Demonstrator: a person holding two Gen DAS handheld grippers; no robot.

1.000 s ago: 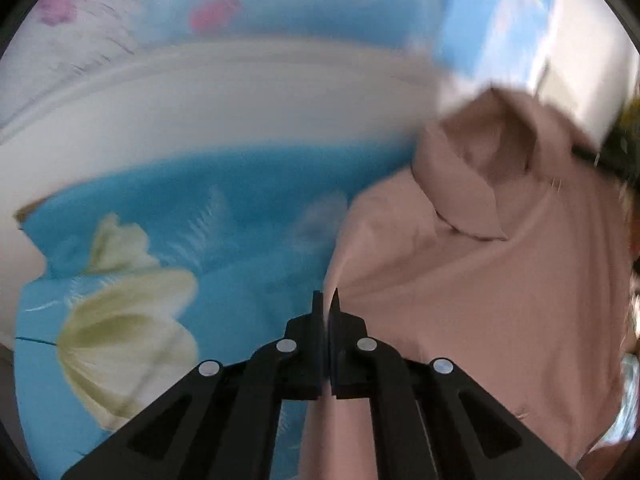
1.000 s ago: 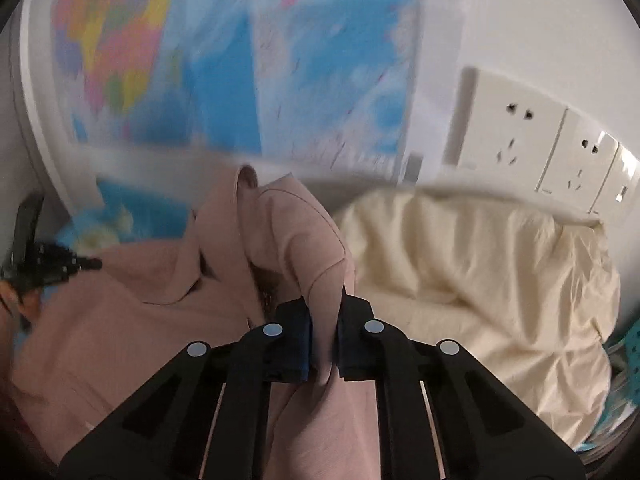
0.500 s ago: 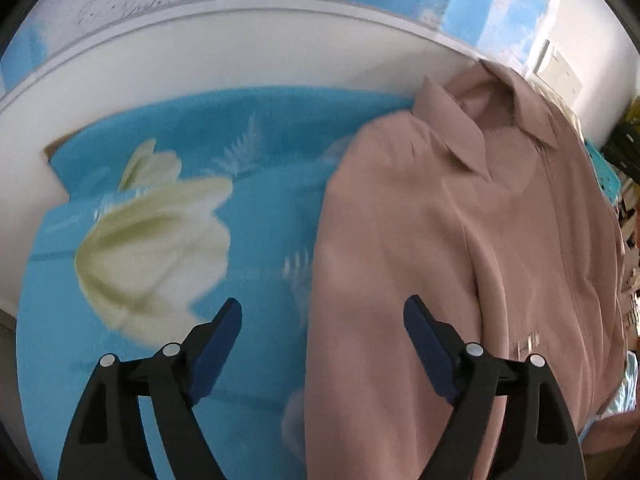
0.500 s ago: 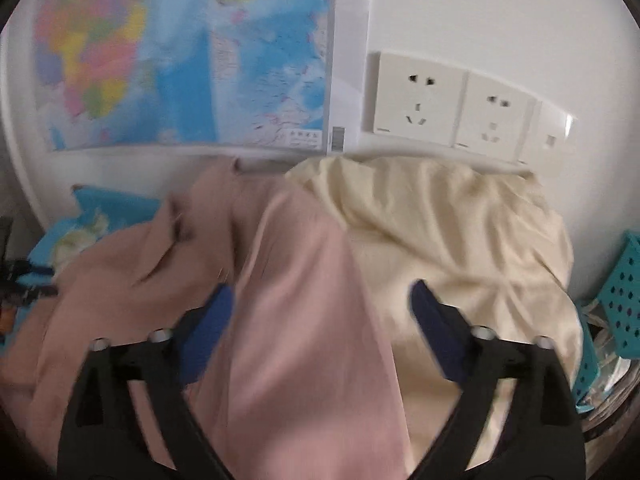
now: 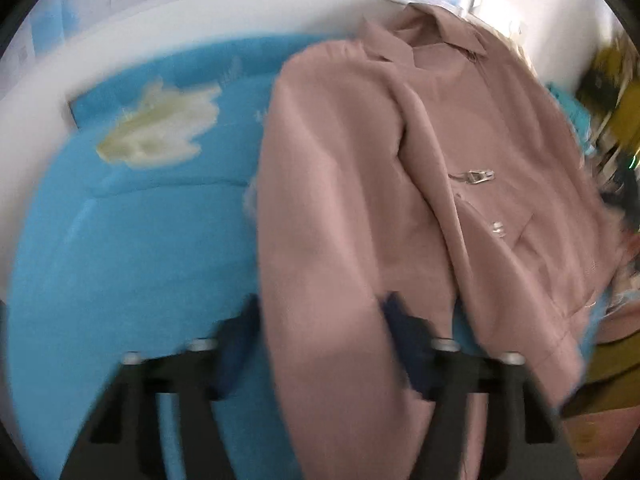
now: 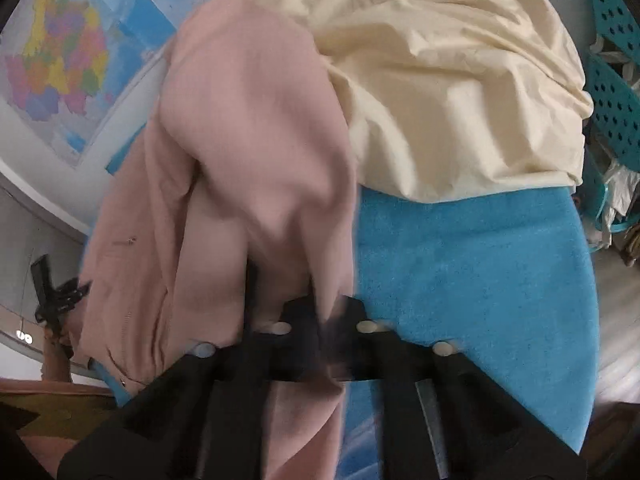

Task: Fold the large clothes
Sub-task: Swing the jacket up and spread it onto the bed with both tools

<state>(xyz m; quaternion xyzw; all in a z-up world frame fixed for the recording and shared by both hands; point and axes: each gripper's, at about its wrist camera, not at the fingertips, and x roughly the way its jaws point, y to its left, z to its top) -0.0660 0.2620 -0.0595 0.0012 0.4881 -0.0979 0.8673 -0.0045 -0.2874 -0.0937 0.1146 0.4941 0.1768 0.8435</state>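
Jacket (image 5: 352, 184), soft pink cloth with a metal zip, drapes between my left hand-held gripper's (image 5: 320, 324) spread fingers, while my right hand-held gripper (image 6: 320, 312) pinches its sleeve.

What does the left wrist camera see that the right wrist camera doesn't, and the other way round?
Only the left wrist view shows the jacket's collar, its metal zipper pull and the pale flower print on the blue blanket. Only the right wrist view shows the cream cloth, the wall map and the teal basket. Both show the pink jacket on the blue blanket, with a sleeve running between each pair of tongs.
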